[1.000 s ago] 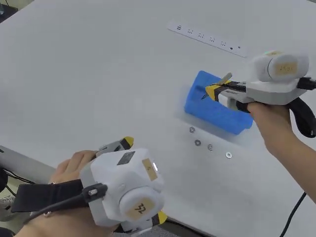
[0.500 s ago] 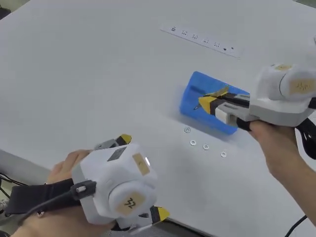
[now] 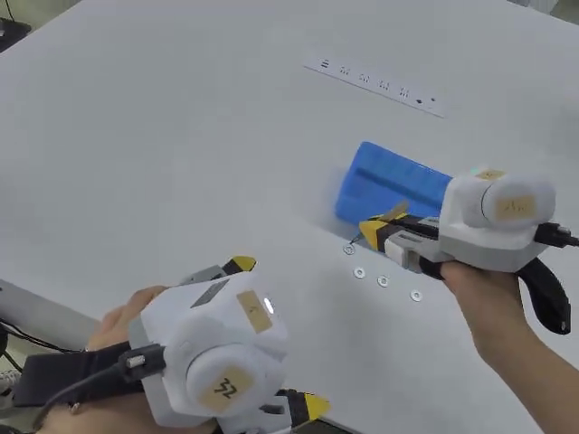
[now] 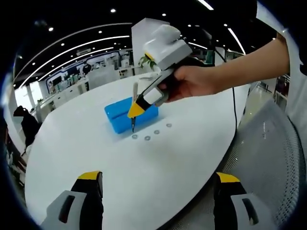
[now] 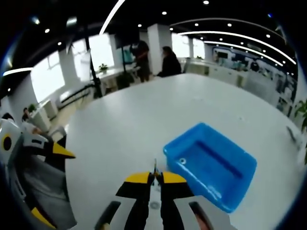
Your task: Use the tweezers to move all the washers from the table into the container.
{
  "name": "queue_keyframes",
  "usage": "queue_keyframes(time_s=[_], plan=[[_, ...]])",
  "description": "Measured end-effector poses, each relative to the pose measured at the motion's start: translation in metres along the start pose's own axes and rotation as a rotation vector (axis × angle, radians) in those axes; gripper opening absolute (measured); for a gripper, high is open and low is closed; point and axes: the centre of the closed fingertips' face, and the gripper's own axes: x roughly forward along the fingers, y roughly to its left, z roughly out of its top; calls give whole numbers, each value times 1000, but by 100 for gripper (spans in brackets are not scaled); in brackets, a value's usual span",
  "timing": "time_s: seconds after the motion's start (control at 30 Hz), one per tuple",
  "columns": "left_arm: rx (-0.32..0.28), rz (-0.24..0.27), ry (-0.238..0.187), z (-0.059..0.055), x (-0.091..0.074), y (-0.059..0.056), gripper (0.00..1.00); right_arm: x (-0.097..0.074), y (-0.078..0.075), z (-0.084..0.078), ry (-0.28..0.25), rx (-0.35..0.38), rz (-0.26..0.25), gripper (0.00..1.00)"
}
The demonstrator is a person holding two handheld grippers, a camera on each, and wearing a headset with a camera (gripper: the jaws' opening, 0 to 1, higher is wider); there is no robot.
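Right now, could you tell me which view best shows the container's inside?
The right gripper view: it looks into the container, one washer on its floor. The head view shows it blurred; the left gripper view, small and side-on.

Left gripper (image 3: 276,335): white faceted housing, grey panel on top, small lit white lamp, tan label (image 3: 224,389) with a black zigzag mark; black cable (image 3: 86,382) entering through a metal fitting; broad black wrist strap (image 3: 54,372) at the near left. Fingers (image 4: 88,179) grey and black, capped in yellow. Right gripper (image 3: 367,233): white housing with a rounded rear end and a tan label, black curved handle (image 3: 545,303), black cable at the far right, black fingers with yellow tips.
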Motion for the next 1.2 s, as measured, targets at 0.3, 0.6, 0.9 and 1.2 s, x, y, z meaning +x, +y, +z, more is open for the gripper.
queue_keyframes(time_s=[0.3, 0.6, 0.9, 1.2], plan=[[6, 18, 26, -4, 1, 3, 99, 14, -17, -12, 38, -6, -22, 4], [27, 23, 50, -8, 2, 3, 99, 20, -19, -16, 50, -17, -33, 4], [39, 27, 59, -10, 3, 3, 99, 19, -18, -19, 57, -66, -34, 3], [36, 27, 52, -9, 2, 4, 99, 21, -18, -19, 91, -101, -30, 3]])
